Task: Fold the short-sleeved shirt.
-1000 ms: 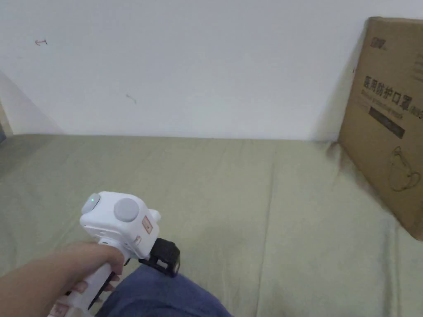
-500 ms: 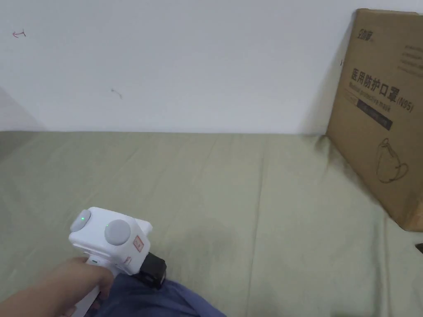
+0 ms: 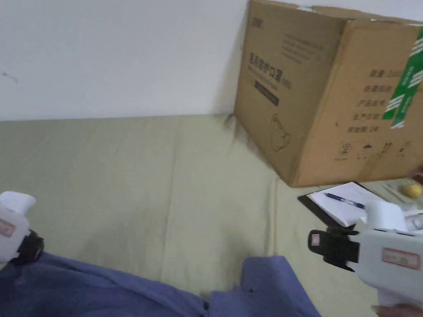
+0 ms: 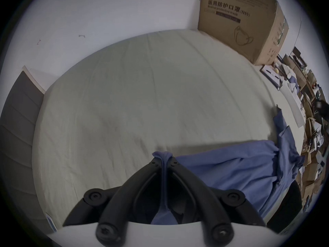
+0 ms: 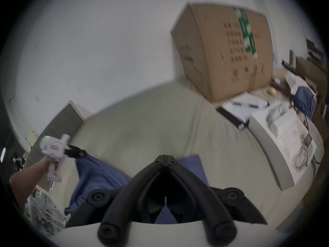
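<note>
A blue short-sleeved shirt (image 3: 124, 289) lies crumpled along the near edge of the olive sheet (image 3: 165, 185). My left gripper (image 3: 29, 249) sits at the shirt's left end. In the left gripper view it (image 4: 162, 159) is shut on a bunched fold, and the rest of the shirt (image 4: 231, 165) trails to the right. One flat part of the shirt (image 3: 268, 285) lies just left of and below my right gripper (image 3: 318, 247). In the right gripper view this gripper (image 5: 165, 159) is shut with nothing between its tips, above the shirt (image 5: 99, 174). The same view shows the left gripper (image 5: 80, 152) farther off.
A large cardboard box (image 3: 322, 95) stands on the sheet at the back right, against the white wall. In front of it lie a clipboard with paper and a pen (image 3: 343, 202) and a small yellow object (image 3: 412, 190). A white tray-like item (image 5: 277, 144) lies further right.
The head camera has swung to the right, so the box now fills the upper right. My right gripper has come into view. The left gripper still grips the shirt.
</note>
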